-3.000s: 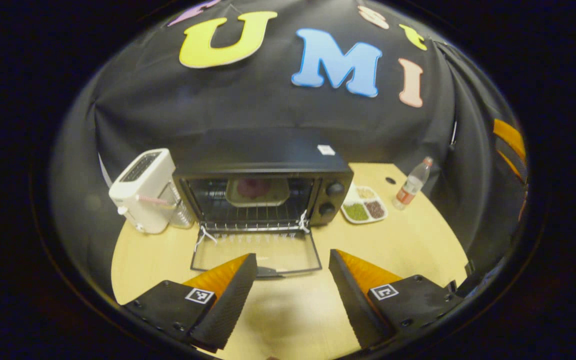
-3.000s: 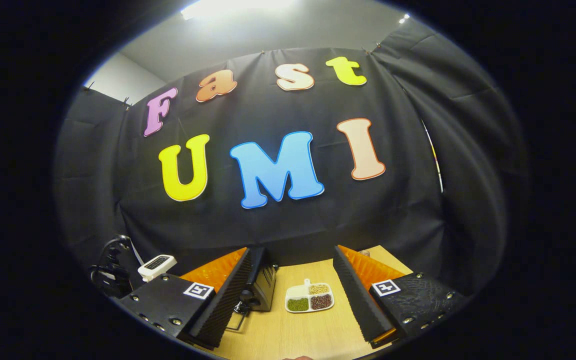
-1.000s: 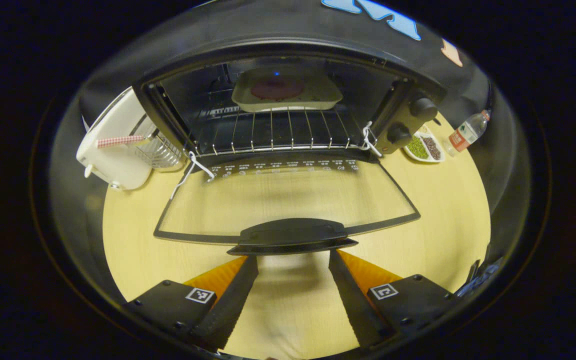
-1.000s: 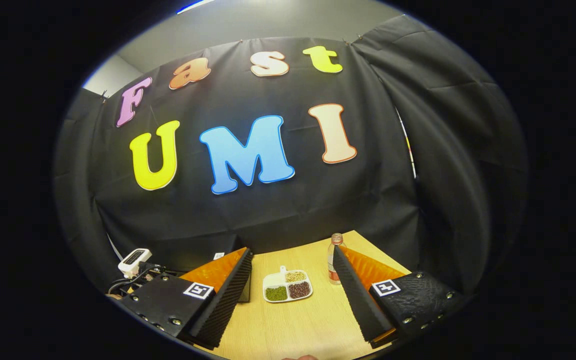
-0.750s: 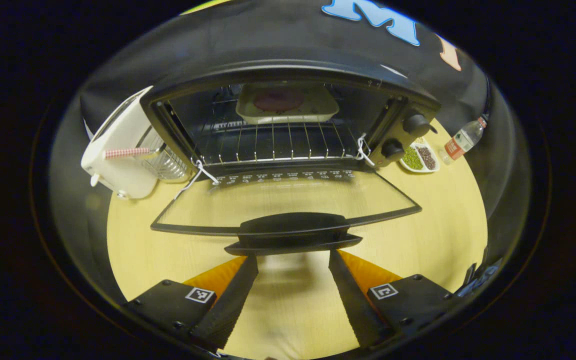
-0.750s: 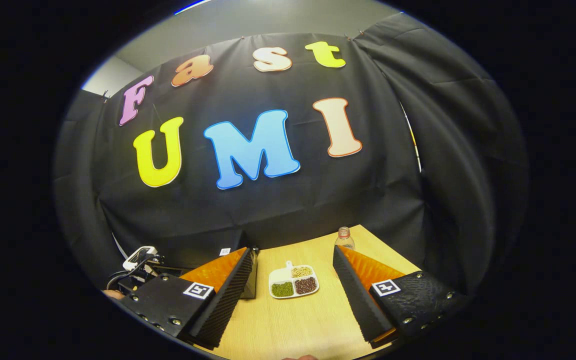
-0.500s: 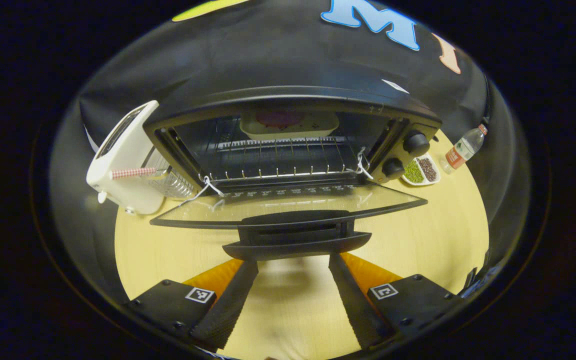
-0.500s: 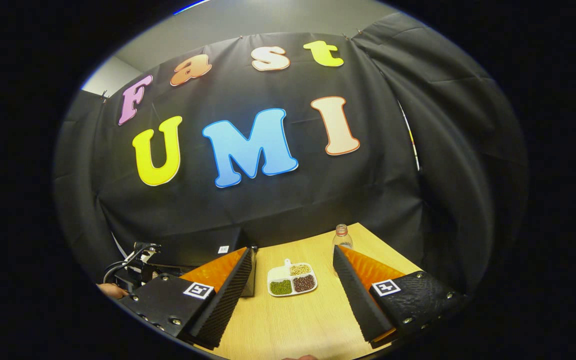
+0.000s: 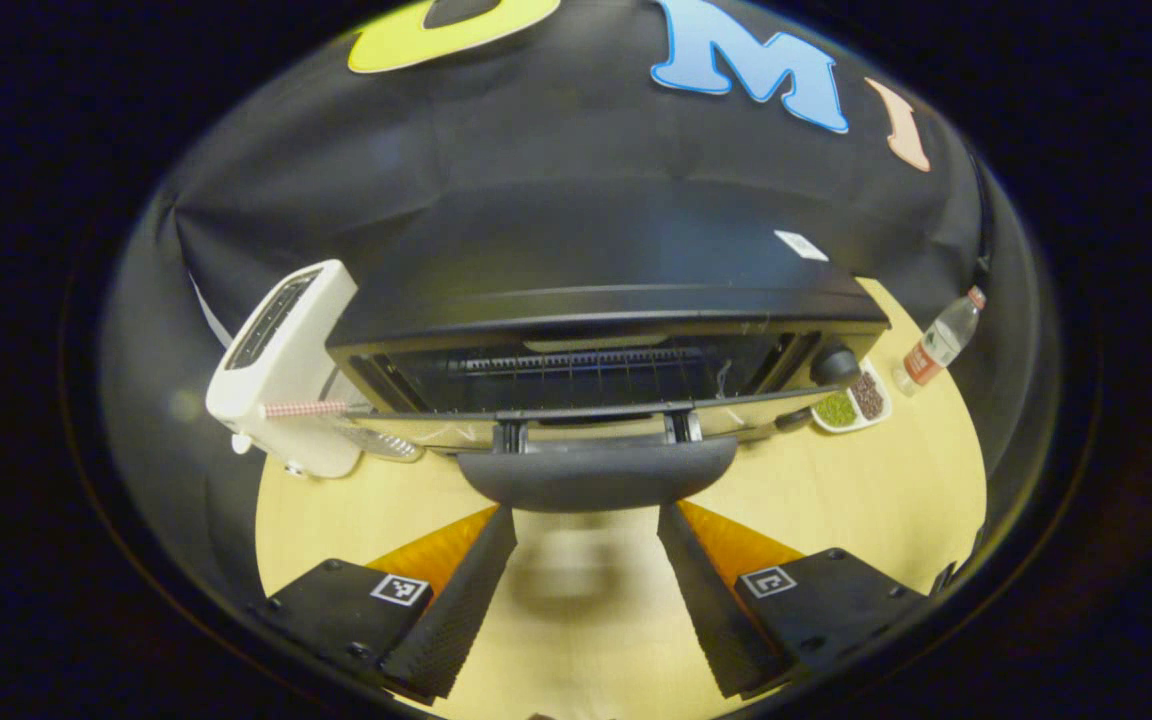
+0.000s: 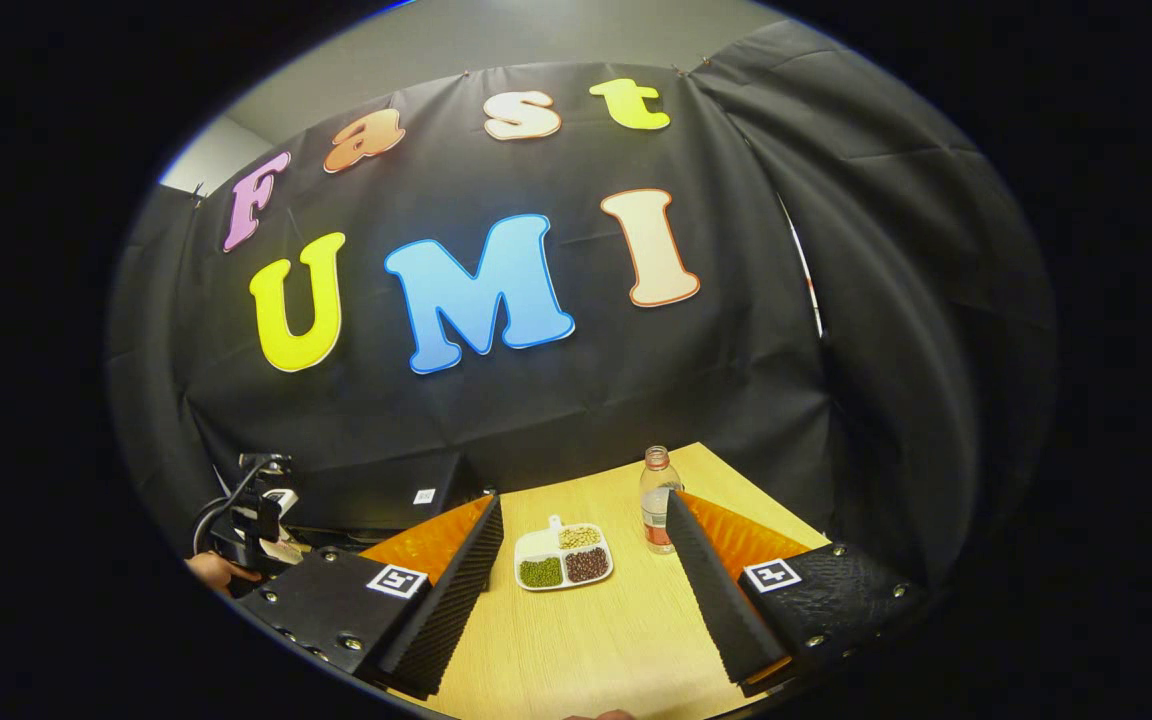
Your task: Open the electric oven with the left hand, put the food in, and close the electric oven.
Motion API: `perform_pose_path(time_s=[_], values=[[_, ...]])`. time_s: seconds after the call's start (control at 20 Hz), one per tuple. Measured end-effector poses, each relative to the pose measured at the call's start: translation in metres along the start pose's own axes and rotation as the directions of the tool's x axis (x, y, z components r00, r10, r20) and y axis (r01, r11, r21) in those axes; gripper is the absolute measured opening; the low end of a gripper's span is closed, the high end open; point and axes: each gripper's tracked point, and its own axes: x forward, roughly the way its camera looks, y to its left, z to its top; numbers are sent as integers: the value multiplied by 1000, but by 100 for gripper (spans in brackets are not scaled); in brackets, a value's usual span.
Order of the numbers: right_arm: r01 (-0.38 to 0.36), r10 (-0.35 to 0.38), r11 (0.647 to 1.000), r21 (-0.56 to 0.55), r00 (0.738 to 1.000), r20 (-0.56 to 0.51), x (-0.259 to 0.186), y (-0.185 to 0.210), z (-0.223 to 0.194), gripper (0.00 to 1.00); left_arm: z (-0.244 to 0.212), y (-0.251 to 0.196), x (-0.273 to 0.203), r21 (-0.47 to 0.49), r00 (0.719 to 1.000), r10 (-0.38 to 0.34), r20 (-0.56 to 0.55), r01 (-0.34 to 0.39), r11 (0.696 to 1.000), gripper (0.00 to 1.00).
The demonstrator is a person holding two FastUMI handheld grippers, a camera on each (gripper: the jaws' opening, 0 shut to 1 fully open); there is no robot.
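My left gripper [image 9: 584, 520] sat just under the oven [image 9: 596, 300] door handle [image 9: 596, 475], its fingers spread wide with the handle's underside right at their tips. I could not tell whether the tips touched it, and nothing was clamped between them. The door [image 9: 586, 420] stood about halfway up, its glass seen nearly edge-on, with a dark gap left above it where the rack [image 9: 576, 362] showed. A pale sliver at the top of that gap looked like the food tray [image 9: 581, 344]; I could not make out the food itself. On the oven's right side I saw the knobs [image 9: 833, 365], partly hidden by the door edge.

A white toaster [image 9: 281, 365] stood touching the oven's left side, with a red-checked strip [image 9: 303, 408] sticking out near its base. To the oven's right on the wooden table [image 9: 836, 500] lay a divided dish [image 9: 851, 402] of beans, and beyond it a water bottle [image 9: 939, 340] stood upright.

My right gripper [image 10: 584, 545] was held off to the side, its fingers also parted wide and holding nothing. Between them I saw the dish [image 10: 563, 560] and the bottle [image 10: 654, 510] on the table [image 10: 596, 640]. At the far left, a hand [image 10: 211, 570] held the other gripper [image 10: 251, 520] by the oven [image 10: 386, 495].
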Motion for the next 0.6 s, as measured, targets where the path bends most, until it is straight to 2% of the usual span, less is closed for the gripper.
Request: perform_pose_path(time_s=[0.15, 0.25, 0.35, 0.45, 0.6], values=[[-25, 26, 999, -33, 1000, 11, 5, 3, 6, 99, 28, -5, -19, -14, 992, 4, 125, -2, 1000, 97], [-62, 63, 997, -55, 998, 27, 14, 13, 18, 99, 58, -12, -47, -39, 964, 13, 265, -3, 999, 100], [-105, 109, 992, -74, 993, 55, 23, 25, 37, 99, 91, -18, -88, -74, 898, 26, 438, 7, 997, 97], [-147, 156, 985, -92, 983, 97, 27, 39, 62, 99, 125, -28, -133, -94, 796, 53, 603, 5, 996, 100], [-201, 221, 971, -128, 962, 162, 27, 59, 95, 99, 152, -36, -200, -97, 667, 111, 736, -58, 994, 100]])
